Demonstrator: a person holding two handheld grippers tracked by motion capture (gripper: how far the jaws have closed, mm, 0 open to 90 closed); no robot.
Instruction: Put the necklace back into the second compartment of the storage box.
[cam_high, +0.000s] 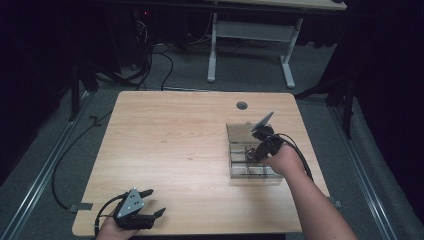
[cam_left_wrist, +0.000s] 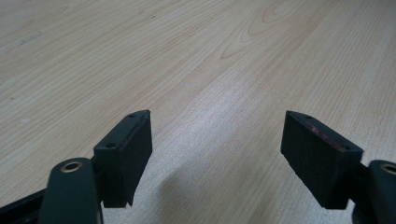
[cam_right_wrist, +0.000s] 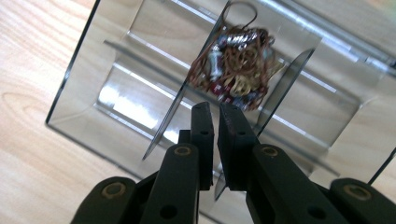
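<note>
Black right tongs (cam_right_wrist: 215, 116) closed, empty

Left tool (cam_high: 150, 202) low at 7 o'clock of high view, in left hand (cam_high: 116, 231) entering from bottom edge; jaws point toward 2 o'clock, spread wide, nothing between. Grey three-cornered plate on top, cable looped behind at 9 o'clock. Right forearm (cam_high: 320, 210) rises from 5 o'clock toward 11 o'clock; right hand (cam_high: 285, 159) wraps right tool (cam_right_wrist: 215, 114), tilted downward. Its jaws nearly together, narrow slit between pads, nothing visibly gripped.
</note>
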